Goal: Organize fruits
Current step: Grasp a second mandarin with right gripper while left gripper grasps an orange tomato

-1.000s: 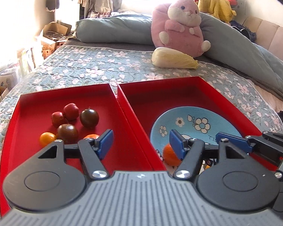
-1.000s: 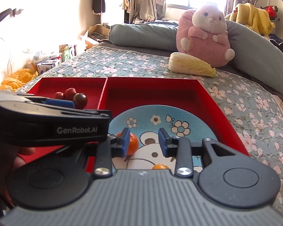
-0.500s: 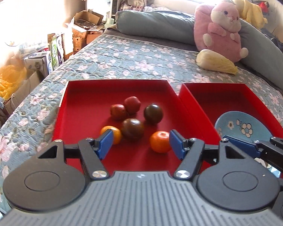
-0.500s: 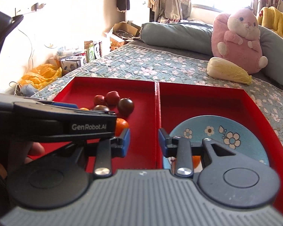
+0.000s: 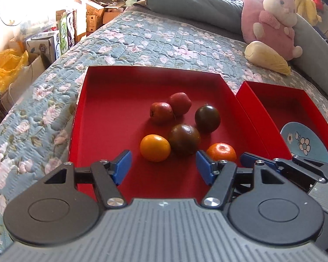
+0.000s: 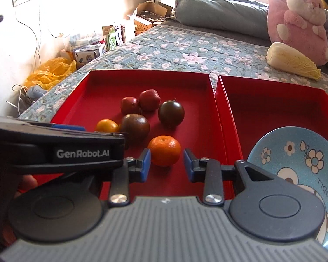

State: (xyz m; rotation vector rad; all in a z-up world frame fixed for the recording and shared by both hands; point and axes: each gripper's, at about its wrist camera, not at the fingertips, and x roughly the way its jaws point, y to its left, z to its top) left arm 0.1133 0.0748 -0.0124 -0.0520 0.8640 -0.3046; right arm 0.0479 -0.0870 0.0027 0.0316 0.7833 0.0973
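A left red tray (image 5: 111, 100) (image 6: 94, 91) holds several fruits: two red ones (image 5: 170, 108), two dark ones (image 5: 184, 138), a yellow-orange one (image 5: 155, 147) and an orange mandarin (image 5: 222, 151) (image 6: 164, 147). My left gripper (image 5: 163, 167) is open and empty, just in front of the yellow-orange and dark fruits. My right gripper (image 6: 166, 164) is open, its fingers either side of the mandarin and a little short of it. A blue flowered plate (image 6: 295, 159) (image 5: 304, 142) lies in the right red tray (image 6: 271, 107).
The trays sit on a flowered quilt (image 5: 164, 41). A pale cabbage (image 6: 293, 60) and a pink plush toy (image 6: 299, 19) lie behind them. Boxes and a yellow bag (image 6: 50, 72) stand beside the bed at left.
Both grippers have swung left from the plate tray to the fruit tray. The right gripper's fingers have opened wider and now frame the mandarin.
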